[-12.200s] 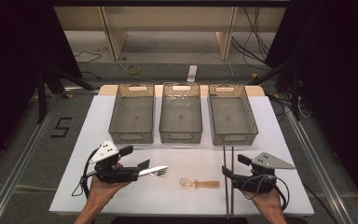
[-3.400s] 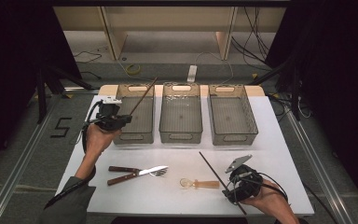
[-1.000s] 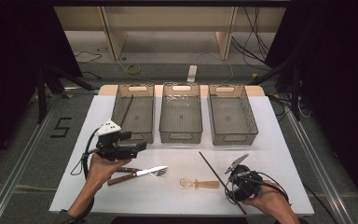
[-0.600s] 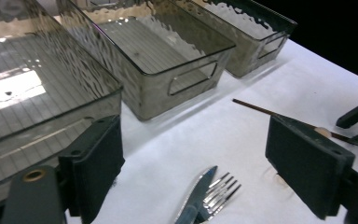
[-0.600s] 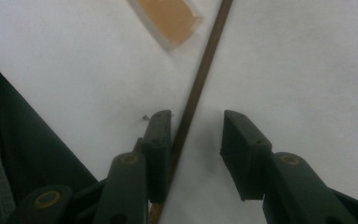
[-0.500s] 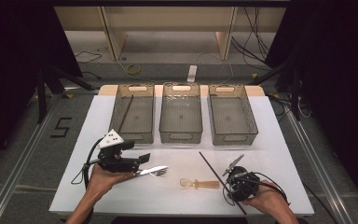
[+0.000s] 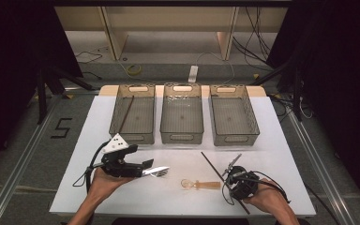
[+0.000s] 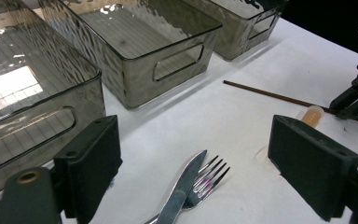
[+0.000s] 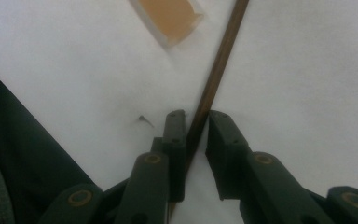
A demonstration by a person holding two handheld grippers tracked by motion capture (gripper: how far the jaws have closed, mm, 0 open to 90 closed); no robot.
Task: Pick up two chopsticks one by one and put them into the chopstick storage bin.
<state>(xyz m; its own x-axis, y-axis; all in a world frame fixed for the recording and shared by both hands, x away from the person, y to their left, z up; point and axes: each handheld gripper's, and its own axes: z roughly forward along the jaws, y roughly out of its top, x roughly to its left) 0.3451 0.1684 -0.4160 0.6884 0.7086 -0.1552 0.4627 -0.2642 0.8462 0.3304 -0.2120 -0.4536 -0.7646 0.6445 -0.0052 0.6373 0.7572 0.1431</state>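
Note:
A dark brown chopstick (image 7: 211,161) lies slanted on the white table (image 7: 281,140) at the front right. My right gripper (image 7: 230,180) points down over it. In the right gripper view the chopstick (image 9: 223,56) runs between the pads of my right gripper (image 9: 196,119), against the left pad, with a thin gap at the right pad. These jaws have just been closing. My left gripper (image 7: 145,165) hovers at the front left, open wide. A knife (image 8: 182,186) and a fork (image 8: 213,174) lie crossed between the jaws of my left gripper (image 8: 200,156), untouched.
Three smoky clear bins stand in a row at the back: left (image 7: 133,136), middle (image 7: 182,137), right (image 7: 232,138). Another chopstick (image 7: 125,115) rests in the left bin. A small wooden spoon (image 7: 200,184) lies between the two hands, near the right gripper.
The left hand came back from the left bin, leaving a chopstick there, and lowered over the knife and fork. The right hand stayed at the chopstick.

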